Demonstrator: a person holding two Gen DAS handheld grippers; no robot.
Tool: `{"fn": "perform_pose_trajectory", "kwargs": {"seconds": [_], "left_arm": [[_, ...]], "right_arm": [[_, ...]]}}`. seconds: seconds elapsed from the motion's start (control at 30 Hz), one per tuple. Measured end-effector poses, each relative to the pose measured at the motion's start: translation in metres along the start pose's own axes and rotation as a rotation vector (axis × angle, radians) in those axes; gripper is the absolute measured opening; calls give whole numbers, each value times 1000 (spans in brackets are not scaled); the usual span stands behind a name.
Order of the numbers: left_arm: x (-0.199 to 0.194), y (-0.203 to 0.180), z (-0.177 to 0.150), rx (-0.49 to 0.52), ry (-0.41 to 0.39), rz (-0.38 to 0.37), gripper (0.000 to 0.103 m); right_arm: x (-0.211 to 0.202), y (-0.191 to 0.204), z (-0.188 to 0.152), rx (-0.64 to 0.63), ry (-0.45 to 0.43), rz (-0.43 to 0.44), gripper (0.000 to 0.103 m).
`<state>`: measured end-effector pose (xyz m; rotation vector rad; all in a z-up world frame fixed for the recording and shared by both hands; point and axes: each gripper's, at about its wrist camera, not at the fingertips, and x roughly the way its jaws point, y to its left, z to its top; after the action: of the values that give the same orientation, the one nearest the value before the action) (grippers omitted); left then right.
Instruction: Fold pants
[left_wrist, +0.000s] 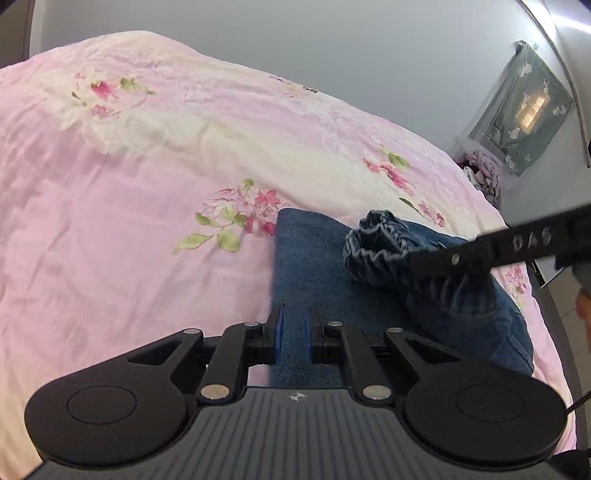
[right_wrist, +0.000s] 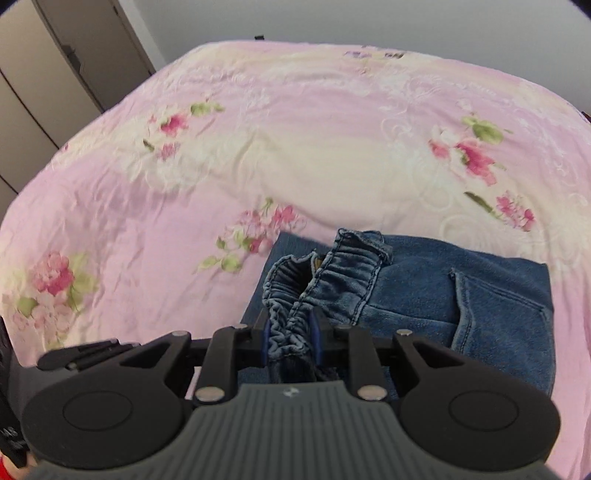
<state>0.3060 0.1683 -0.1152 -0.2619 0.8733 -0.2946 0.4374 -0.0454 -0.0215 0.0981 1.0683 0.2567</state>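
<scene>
- Closest in on the right wrist cam, the right gripper (right_wrist: 291, 334) is nearly closed, with the bunched elastic waistband (right_wrist: 295, 295) of the jeans squeezed between its blue pads (right_wrist: 317, 334). So that one's got a solid hold on the fabric.
- On the left wrist cam, the left gripper (left_wrist: 293, 332) has its jaws pulled close together, with a flat blue layer of the denim between the pads. Looks like it's pinching an edge of the cloth, though the exact contact point is hard to make out.
- The pants (right_wrist: 424, 295) are blue jeans lying on the bed, already doubled over. A back pocket (right_wrist: 498, 306) faces up on the right side of the right cam view.
- From the left cam the ruffled waistband sits up off the flat denim, and the other gripper's black finger bar reaches in from the right edge to it.
- Under everything is a pink bedspread (left_wrist: 129, 206) with a pink-and-green flower print, a bit wrinkled, covering the whole bed.
- Further back there's a plain grey wall (left_wrist: 332, 48).
- On the left cam there's a pile of clothes (left_wrist: 482, 175) at the far corner of the bed, next to a dark framed panel (left_wrist: 524, 110).
- On the right cam, beige wardrobe doors (right_wrist: 55, 74) stand off to the left.
</scene>
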Motion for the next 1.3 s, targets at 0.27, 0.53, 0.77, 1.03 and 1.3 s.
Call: {"fn": "perform_pose_trajectory", "kwargs": {"seconds": [0.27, 0.53, 0.77, 1.03, 1.3], "left_arm": [[2, 22, 4, -110, 2, -74, 11], [36, 8, 8, -108, 27, -112, 11], [67, 0, 5, -96, 60, -143, 14], [91, -6, 3, -111, 61, -125, 22], [84, -14, 0, -104, 20, -105, 19]], "right_arm": [[38, 7, -11, -33, 167, 41, 39], [27, 17, 40, -164, 101, -161, 53], [87, 14, 50, -160, 151, -277, 53], [112, -6, 44, -156, 171, -225, 54], [60, -47, 24, -8, 76, -94, 36]]}}
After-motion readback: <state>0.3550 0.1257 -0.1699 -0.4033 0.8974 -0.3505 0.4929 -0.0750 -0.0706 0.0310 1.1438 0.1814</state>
